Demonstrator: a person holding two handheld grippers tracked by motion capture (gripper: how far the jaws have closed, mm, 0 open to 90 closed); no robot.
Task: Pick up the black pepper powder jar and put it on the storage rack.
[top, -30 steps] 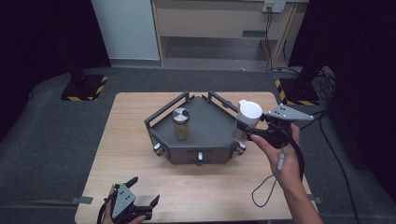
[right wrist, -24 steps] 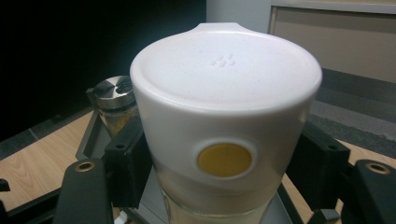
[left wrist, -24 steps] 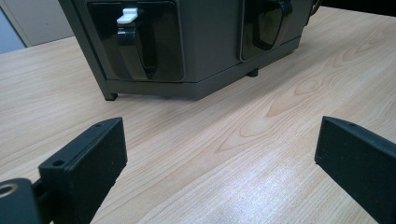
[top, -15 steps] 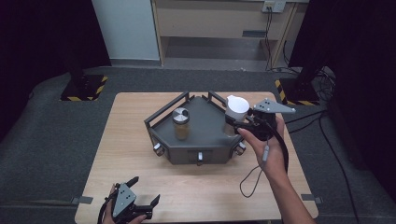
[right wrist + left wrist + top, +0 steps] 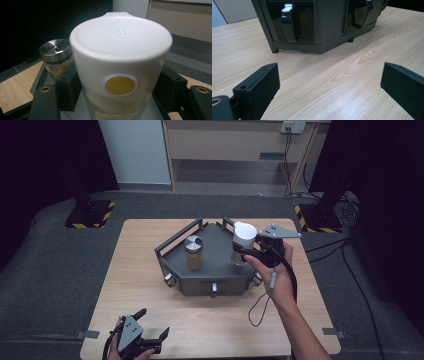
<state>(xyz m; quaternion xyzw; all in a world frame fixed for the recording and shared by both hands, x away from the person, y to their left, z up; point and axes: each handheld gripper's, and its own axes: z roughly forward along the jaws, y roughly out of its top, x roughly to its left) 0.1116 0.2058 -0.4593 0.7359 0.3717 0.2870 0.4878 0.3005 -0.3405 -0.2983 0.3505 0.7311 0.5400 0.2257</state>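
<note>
My right gripper [image 5: 246,256] is shut on a white-capped glass jar [image 5: 243,241], held upright over the right part of the dark grey rack [image 5: 212,282]. In the right gripper view the jar [image 5: 120,72] has a yellow dot on its white cap, and black jaws press both its sides. A second jar with a metal lid [image 5: 194,251] holding yellowish contents stands in the rack's left part, also behind the held jar [image 5: 56,57]. My left gripper [image 5: 150,330] rests open near the table's front left edge; its fingers [image 5: 259,87] face the rack's front [image 5: 317,25].
The rack front carries knobs and a white-tipped lever [image 5: 287,10]. A wooden table [image 5: 145,250] has bare wood left of and in front of the rack. A cable [image 5: 260,307] hangs from the right gripper. Black stands with yellow-striped bases [image 5: 87,215] sit on the floor beyond.
My right gripper has carried the white-capped jar leftward from the rack's right edge to over its right part. The left gripper has stayed put.
</note>
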